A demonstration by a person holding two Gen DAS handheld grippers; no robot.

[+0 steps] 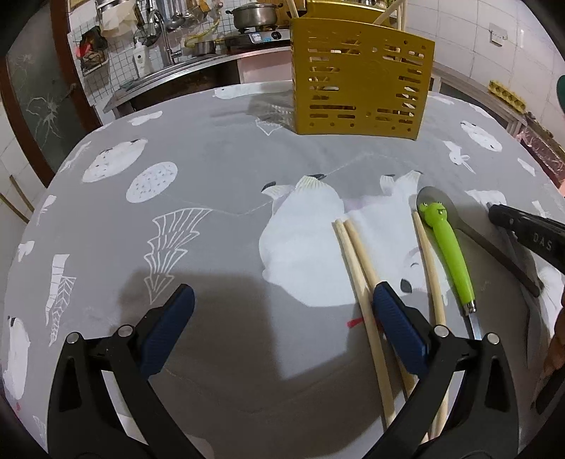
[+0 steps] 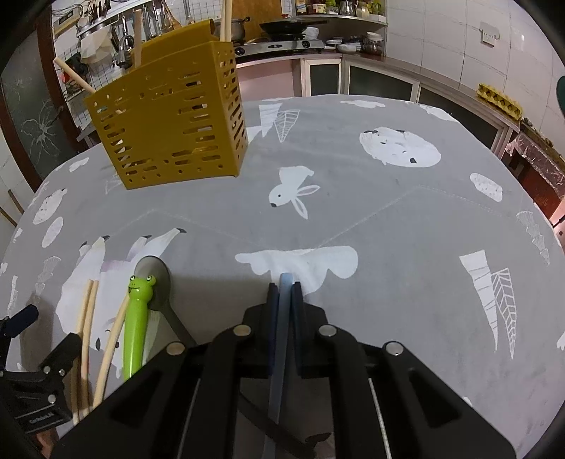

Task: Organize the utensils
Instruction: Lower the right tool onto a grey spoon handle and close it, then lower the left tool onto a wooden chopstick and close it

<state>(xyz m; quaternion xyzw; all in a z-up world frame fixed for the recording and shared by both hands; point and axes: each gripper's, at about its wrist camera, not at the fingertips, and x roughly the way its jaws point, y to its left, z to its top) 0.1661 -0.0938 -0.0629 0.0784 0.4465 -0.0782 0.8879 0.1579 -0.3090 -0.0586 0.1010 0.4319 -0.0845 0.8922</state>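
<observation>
A table covered with a grey cloth (image 1: 219, 148) printed with white animals and leaves carries everything. A yellow slotted utensil holder (image 1: 360, 77) is stood upright near the table's far edge, with pale chopsticks already seen through its slots and poking above its rim.

Toward the near edge, the remaining utensils are laid side by side. A pair of pale chopsticks (image 1: 353, 254) is placed touching each other; a third chopstick (image 1: 429, 261) is set just beside them. A green frog-headed utensil (image 1: 450, 254) is laid next to that chopstick, its head resting on the bowl of a metal spoon (image 1: 455, 212), whose handle is angled away toward the right.

The left gripper (image 1: 282, 300) is held with its jaws released wide; nothing is grasped. Its right blue finger (image 1: 392, 310) is seen over the pair of chopsticks, while the other finger is over bare cloth.

The right gripper (image 2: 285, 282) is clenched on a thin blue strip-like object (image 2: 280, 335), whose kind cannot be told; it is held over the cloth to the right of the spoon, well apart from the holder.

Between the loose utensils and the holder only open cloth is seen. Behind the table, a kitchen counter with a sink tap, a pot (image 1: 256, 16) on a stove and hanging tools is visible.
</observation>
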